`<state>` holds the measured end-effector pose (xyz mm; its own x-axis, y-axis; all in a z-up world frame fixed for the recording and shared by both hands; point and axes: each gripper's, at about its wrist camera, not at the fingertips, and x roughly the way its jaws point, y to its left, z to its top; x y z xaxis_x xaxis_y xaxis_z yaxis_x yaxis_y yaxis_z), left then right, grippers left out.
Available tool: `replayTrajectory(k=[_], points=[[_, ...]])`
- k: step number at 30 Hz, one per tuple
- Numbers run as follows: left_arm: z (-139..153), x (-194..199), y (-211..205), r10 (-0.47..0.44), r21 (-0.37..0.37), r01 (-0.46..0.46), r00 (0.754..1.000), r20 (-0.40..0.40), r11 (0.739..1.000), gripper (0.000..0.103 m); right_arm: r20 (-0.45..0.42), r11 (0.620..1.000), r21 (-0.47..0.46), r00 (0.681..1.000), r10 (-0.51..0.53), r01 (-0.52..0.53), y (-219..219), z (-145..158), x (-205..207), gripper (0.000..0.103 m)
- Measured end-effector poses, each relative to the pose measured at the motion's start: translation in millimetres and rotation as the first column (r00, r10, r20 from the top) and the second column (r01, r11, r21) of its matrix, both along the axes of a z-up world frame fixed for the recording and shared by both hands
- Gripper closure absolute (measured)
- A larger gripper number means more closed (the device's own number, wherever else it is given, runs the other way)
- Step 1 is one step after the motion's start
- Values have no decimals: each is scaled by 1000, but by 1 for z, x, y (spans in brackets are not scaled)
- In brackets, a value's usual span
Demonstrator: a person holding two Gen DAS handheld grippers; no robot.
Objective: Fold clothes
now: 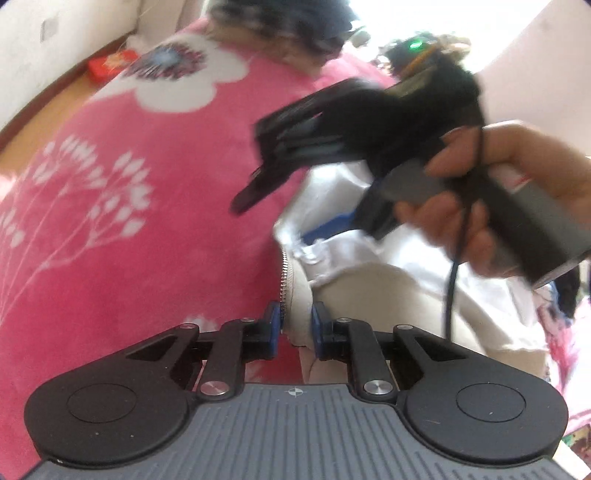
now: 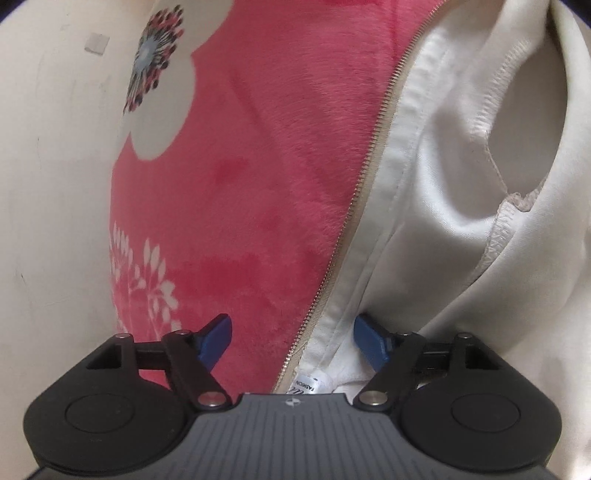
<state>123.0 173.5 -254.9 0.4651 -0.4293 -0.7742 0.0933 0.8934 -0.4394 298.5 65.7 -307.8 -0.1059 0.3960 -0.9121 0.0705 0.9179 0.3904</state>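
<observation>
A cream zip-up jacket (image 1: 369, 291) lies on a pink blanket, its white lining (image 2: 443, 177) turned up. My left gripper (image 1: 296, 325) is shut on the jacket's front edge right beside the zipper (image 1: 283, 273). Above the jacket, blurred, is my right gripper (image 1: 258, 166), held by a hand (image 1: 461, 206). In the right wrist view the right gripper (image 2: 291, 328) is open, its blue pads (image 2: 218, 336) wide apart. The zipper edge (image 2: 369, 166) and a small label (image 2: 308, 386) lie between them, untouched.
The pink floral fleece blanket (image 1: 129, 221) covers the bed. A cream wall (image 2: 55, 184) runs along its left side. A red box (image 1: 110, 62) sits on the wooden floor beyond the bed. Dark clothing (image 1: 280, 18) lies at the far end.
</observation>
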Motion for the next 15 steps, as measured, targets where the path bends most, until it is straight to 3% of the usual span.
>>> replayTrajectory(k=[5, 10, 13, 15], points=[[6, 3, -4, -11, -49, 12, 999, 31, 999, 87, 63, 993, -57, 992, 109, -106, 1, 5, -8, 69], [8, -2, -10, -28, -81, 33, 998, 60, 996, 87, 92, 989, -42, 985, 147, -144, -11, 12, -15, 83], [15, -9, -3, -45, -118, 55, 995, 86, 991, 86, 131, 994, 27, 987, 98, -102, -25, 22, -17, 87], [21, -13, 1, -56, -142, 70, 993, 103, 987, 79, 150, 993, 106, 988, 28, -45, -42, 32, -19, 92]])
